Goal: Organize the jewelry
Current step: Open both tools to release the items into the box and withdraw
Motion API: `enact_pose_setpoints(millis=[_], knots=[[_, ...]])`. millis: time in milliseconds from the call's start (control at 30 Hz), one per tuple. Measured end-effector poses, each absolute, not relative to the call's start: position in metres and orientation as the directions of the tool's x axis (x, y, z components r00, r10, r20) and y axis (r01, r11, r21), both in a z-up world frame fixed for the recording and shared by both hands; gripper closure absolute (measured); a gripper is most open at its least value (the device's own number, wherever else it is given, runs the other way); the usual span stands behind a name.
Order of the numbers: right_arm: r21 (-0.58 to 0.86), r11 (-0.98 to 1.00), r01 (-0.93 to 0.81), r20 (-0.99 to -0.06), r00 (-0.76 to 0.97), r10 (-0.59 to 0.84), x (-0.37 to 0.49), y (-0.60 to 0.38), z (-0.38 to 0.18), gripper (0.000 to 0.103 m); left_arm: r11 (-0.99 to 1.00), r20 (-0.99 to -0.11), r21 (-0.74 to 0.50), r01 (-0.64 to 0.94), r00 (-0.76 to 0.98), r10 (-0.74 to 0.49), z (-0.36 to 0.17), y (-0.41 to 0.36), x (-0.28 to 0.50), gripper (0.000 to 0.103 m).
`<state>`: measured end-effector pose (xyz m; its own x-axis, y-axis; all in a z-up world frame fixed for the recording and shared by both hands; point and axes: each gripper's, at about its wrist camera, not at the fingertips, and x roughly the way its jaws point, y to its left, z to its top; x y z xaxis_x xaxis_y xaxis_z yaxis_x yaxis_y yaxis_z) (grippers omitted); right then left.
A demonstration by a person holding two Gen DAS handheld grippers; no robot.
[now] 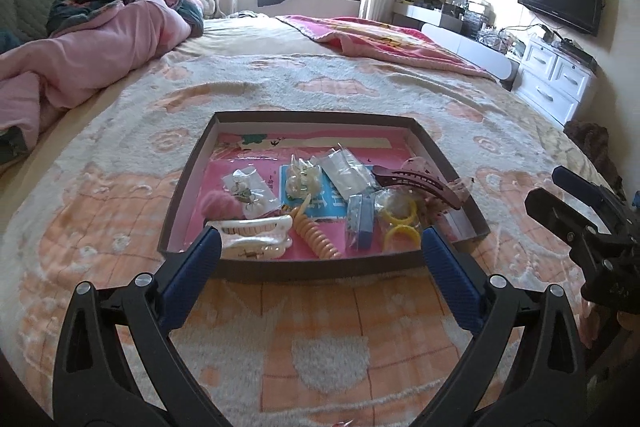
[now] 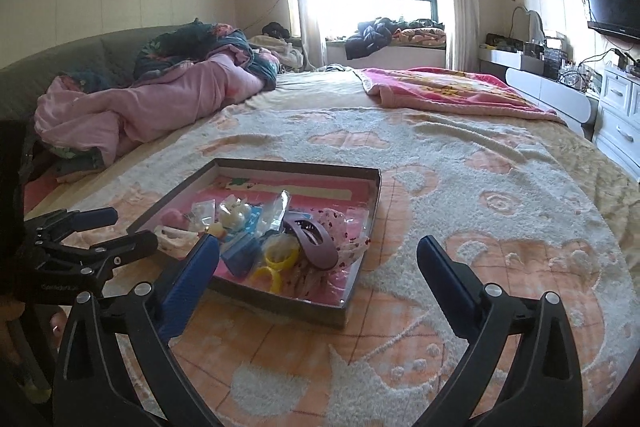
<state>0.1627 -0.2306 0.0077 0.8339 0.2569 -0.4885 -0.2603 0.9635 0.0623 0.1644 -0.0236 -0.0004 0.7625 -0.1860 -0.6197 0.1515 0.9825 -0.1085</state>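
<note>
Brown cardboard tray [image 1: 320, 119] sits on the bed's fuzzy peach-and-cream blanket [image 1: 320, 347], dead center in the left wrist view and lower left of center in the right wrist view. It's stuffed with jewelry and hair bits: a white claw clip [image 1: 256, 233] in the near left corner, an orange spiral hair tie [image 1: 320, 233] beside it, yellow rings [image 1: 400, 223] in a clear bag, a maroon hair clip [image 1: 416, 183] toward the right wall, and small plastic bags of earrings [image 1: 250, 191].

The left hand-held gripper [image 1: 320, 247] is spread wide with nothing in it, blue pads at the tray's near edge. The right hand-held gripper [image 2: 318, 255] is also wide and empty, off the tray's right corner.
</note>
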Motion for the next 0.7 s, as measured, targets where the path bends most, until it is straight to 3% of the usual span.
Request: enact_pose_setpoints(millis=[700], knots=[[0.056,0.959,-0.277,-0.489,0.830,0.268,0.121,-0.221,0.010,0.007,0.988,-0.595,-0.130,0.087,0.790,-0.148,0.005,0.006,0.117,0.011]])
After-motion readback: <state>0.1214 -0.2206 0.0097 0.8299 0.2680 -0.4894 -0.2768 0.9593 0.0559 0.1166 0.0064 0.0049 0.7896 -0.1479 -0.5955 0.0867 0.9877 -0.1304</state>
